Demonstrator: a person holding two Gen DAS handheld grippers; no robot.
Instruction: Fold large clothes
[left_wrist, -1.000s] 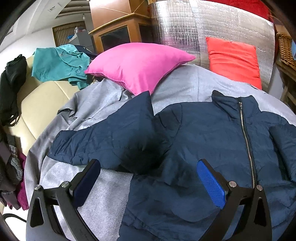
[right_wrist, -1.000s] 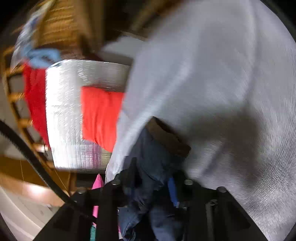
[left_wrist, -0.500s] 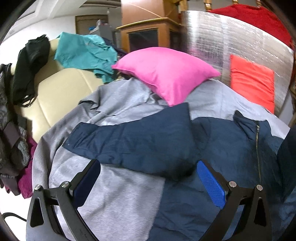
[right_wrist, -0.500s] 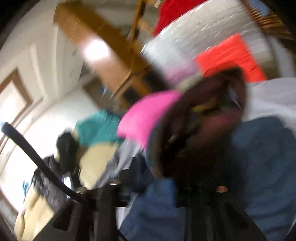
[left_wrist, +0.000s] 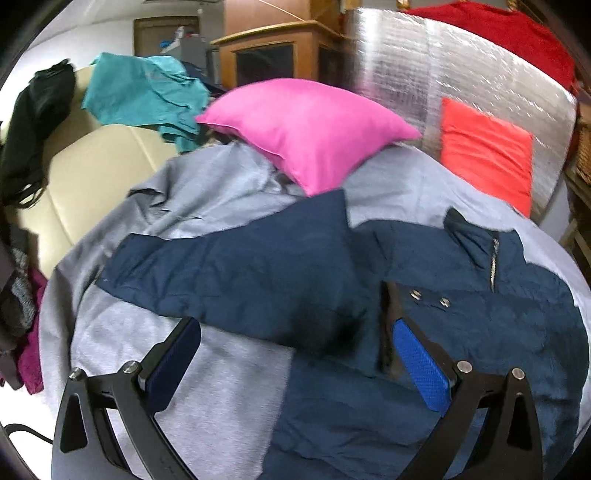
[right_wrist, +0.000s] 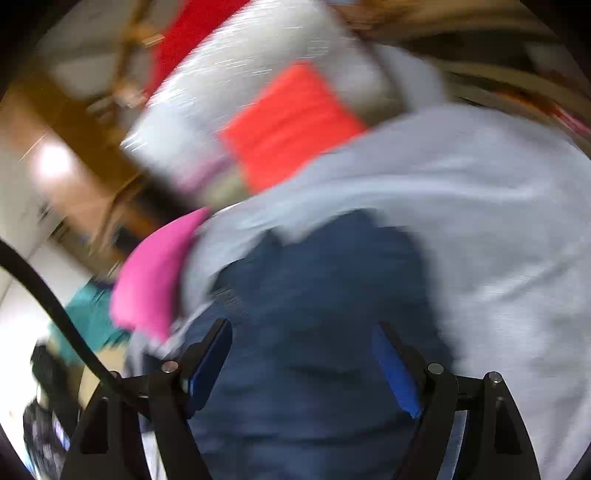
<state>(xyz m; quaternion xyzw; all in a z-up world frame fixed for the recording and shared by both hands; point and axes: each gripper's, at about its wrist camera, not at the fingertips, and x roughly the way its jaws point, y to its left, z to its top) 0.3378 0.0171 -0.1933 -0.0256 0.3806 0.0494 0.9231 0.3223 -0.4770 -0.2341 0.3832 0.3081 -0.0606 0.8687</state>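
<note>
Both claws wide, empty: left gripper (left_wrist: 295, 365), right gripper (right_wrist: 301, 363). Jacket (left_wrist: 461, 314) lower right; sleeve (left_wrist: 229, 273) mid-frame needs a cuff-end grasp, folded flat across.

In the left wrist view, bare grey sheet (left_wrist: 207, 373) fills the lower left of the frame, giving open passage below the outstretched sleeve of the navy blue zip-up jacket (left_wrist: 461, 314). The plump pink cushion (left_wrist: 310, 129) blocks the upper centre, its corner just touching the sleeve. A flat orange-red cushion (left_wrist: 487, 151) closes the upper right, with grey sheet open between the two cushions.
</note>
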